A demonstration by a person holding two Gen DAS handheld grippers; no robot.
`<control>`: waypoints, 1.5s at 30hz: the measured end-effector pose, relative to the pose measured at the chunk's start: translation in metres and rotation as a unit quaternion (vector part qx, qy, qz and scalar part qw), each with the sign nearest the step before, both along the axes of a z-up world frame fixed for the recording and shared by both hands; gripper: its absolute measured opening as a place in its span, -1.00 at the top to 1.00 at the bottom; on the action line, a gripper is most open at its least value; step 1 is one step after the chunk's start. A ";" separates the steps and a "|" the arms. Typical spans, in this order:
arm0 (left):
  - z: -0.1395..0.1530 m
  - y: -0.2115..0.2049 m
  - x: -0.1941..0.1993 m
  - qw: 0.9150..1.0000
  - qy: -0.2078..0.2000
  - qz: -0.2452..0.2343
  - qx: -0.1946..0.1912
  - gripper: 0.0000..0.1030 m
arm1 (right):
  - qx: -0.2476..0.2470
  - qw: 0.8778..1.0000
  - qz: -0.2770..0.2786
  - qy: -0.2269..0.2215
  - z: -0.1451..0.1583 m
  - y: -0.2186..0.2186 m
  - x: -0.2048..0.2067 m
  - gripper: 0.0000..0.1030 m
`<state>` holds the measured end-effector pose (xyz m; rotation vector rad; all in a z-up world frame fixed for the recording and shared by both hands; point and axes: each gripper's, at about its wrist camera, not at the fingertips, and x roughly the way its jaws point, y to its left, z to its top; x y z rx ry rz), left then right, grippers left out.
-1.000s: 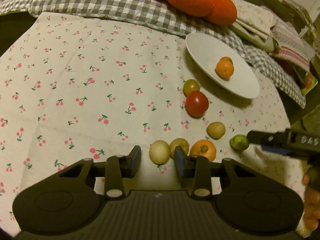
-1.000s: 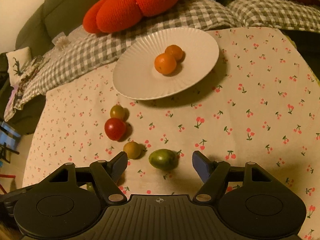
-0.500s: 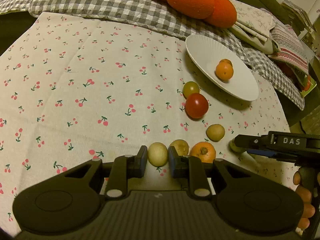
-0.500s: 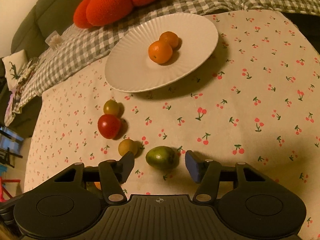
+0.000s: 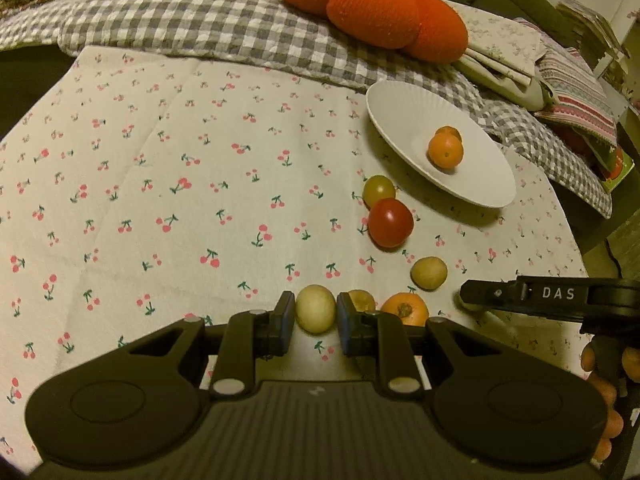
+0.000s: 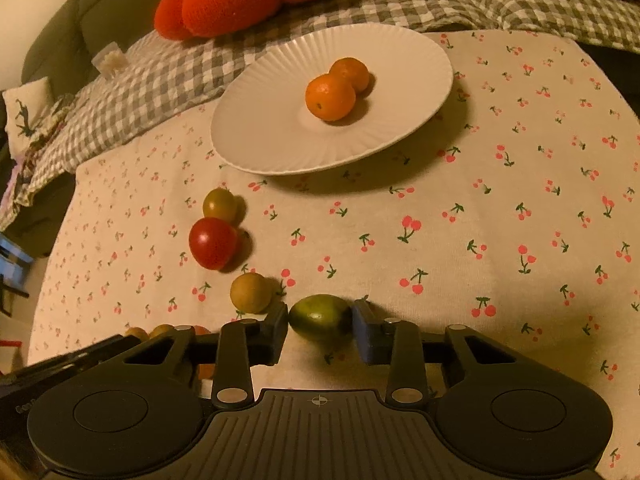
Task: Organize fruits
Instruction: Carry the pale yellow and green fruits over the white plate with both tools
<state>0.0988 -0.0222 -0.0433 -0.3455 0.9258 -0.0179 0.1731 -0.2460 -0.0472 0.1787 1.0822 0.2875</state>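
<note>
Within the last second both grippers had drawn in on a fruit each. The left gripper (image 5: pixel 312 316), which a second earlier had stood open round the pale yellow fruit (image 5: pixel 315 314), was now clenched on it, pads pressed to both its sides, the fruit still resting on the cloth. The right gripper (image 6: pixel 320 320) was still closing, its jaws narrowed from a wide straddle until the pads lay against the ends of the green fruit (image 6: pixel 321 317) between them, also still on the cloth. Judged from this, two pickups were being secured together, with the lifts yet to come. The white plate (image 6: pixel 384 40), ahead of both claws and beyond the loose fruit, already held two small oranges (image 6: pixel 331 97). A red tomato (image 6: pixel 213 243), a greenish tomato (image 6: pixel 219 204) and a tan fruit (image 6: pixel 251 293) lay ahead and to the left of the right claw. The surface was a cherry-print cloth (image 5: pixel 160 160), soft-looking, with a grey checked blanket (image 5: pixel 200 20) and an orange-red cushion (image 5: pixel 372 4) beyond it, in dim, warm light.
</note>
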 end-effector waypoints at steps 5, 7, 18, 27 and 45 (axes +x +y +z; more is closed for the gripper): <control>0.005 -0.004 -0.001 1.000 -0.014 -0.006 0.021 0.60 | 0.003 1.000 0.007 -0.008 0.006 0.003 -0.003 0.35; 0.007 -0.007 -0.001 0.999 -0.020 -0.008 0.029 0.60 | 0.002 1.000 0.008 -0.009 0.007 0.004 -0.004 0.35; 0.023 -0.020 0.000 0.995 -0.060 -0.021 0.078 0.60 | 0.015 1.000 -0.003 -0.027 0.019 -0.003 -0.003 0.35; 0.030 -0.037 0.002 0.990 -0.083 -0.038 0.108 0.61 | 0.020 0.999 -0.012 -0.036 0.024 -0.009 -0.001 0.35; 0.038 -0.063 0.030 0.976 -0.121 -0.070 0.164 0.61 | 0.030 0.998 -0.025 -0.057 0.039 -0.022 0.005 0.35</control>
